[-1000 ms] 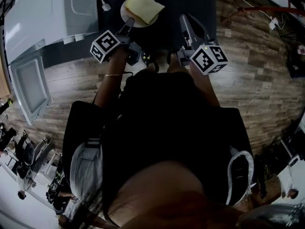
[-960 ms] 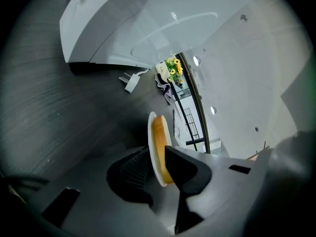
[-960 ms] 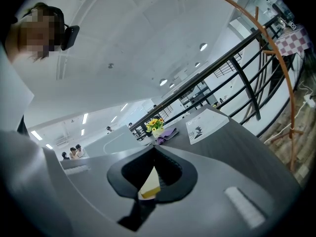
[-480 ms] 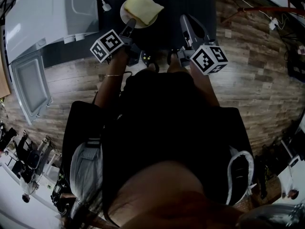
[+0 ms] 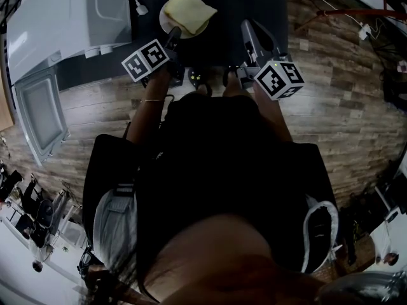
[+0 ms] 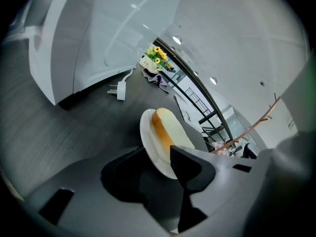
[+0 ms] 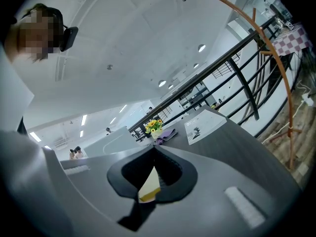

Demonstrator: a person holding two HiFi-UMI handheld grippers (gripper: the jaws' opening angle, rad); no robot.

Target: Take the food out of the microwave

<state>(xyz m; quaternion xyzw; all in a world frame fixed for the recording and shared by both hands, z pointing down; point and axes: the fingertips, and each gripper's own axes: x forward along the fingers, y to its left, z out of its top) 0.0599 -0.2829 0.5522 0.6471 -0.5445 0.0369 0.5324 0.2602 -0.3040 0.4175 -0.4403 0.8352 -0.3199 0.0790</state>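
While I watch the head view, the microwave (image 5: 63, 18) is my marker: a white box on the dark table (image 5: 229, 5), with its door (image 5: 39, 116) swung open and hanging out over the wooden floor (image 5: 343, 75). The food is out of it. A slice of bread (image 5: 189, 8) lies on a white plate (image 5: 166, 19) that sits on the table just to the right of the microwave. A white plug (image 5: 141, 8) lies on the tabletop between the two.

My left gripper (image 5: 170, 38) reaches in from the near edge of the table, on the microwave's right, with its tips at the near rim of the plate. In the left gripper view the jaws of this gripper (image 6: 157, 168) have just been opening and now stand wide. The plate's rim (image 6: 148, 147) lies between them, and I see no pad clamping it. The bread (image 6: 170, 132) lies flat on the plate.

My right gripper (image 5: 248, 27) hangs over the table further right of the microwave, past the plate and well apart from it. In its own view the right gripper (image 7: 154, 152) has its jaws closed, tip against tip. A pale yellowish sliver shows in the gap behind the tips, and I can't tell what it is. Beyond the jaws stands a pot of yellow flowers (image 7: 154, 126).
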